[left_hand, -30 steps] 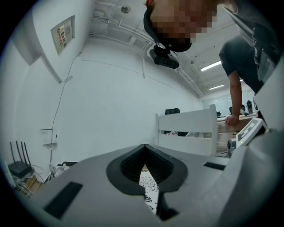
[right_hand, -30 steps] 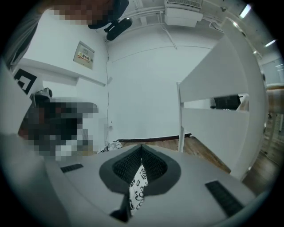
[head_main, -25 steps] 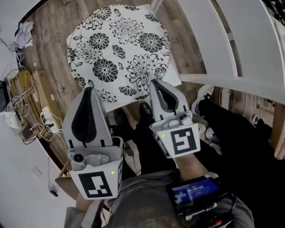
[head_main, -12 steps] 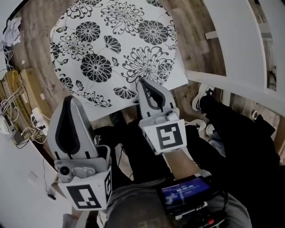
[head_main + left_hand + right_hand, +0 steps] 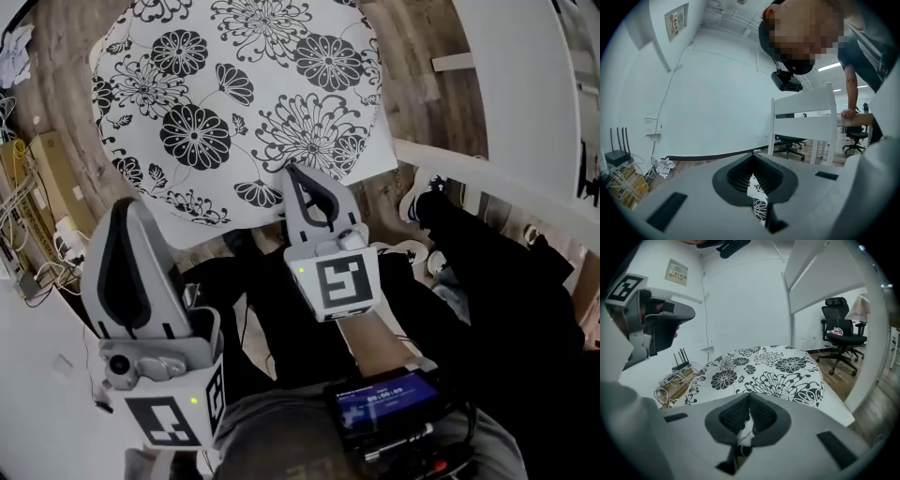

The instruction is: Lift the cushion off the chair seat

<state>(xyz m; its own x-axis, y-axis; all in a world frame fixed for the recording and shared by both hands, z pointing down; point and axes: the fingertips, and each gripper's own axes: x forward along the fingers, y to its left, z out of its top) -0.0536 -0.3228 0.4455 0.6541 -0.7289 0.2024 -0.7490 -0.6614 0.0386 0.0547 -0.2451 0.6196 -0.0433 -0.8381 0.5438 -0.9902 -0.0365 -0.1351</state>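
The cushion [image 5: 234,94], white with black flowers, lies flat on the white chair seat [image 5: 377,169]. In the head view my right gripper [image 5: 292,172] is shut, and its tip is over the cushion's near edge with nothing between the jaws. In the right gripper view the cushion [image 5: 768,369] spreads out just beyond the closed right gripper [image 5: 749,394]. My left gripper [image 5: 122,204] is shut and empty, off the cushion's near-left edge. In the left gripper view a strip of the cushion [image 5: 757,197] shows below the left gripper [image 5: 753,153].
The white chair back [image 5: 506,94] rises at the right of the seat. Cables and a power strip [image 5: 37,216] lie on the wood floor at the left. A black office chair [image 5: 843,329] stands further off. The person's dark trouser legs and shoes [image 5: 427,202] are below the grippers.
Both grippers have sunk toward the seat, the right one more. The right tip now reaches the cushion's near edge. Both stay shut.
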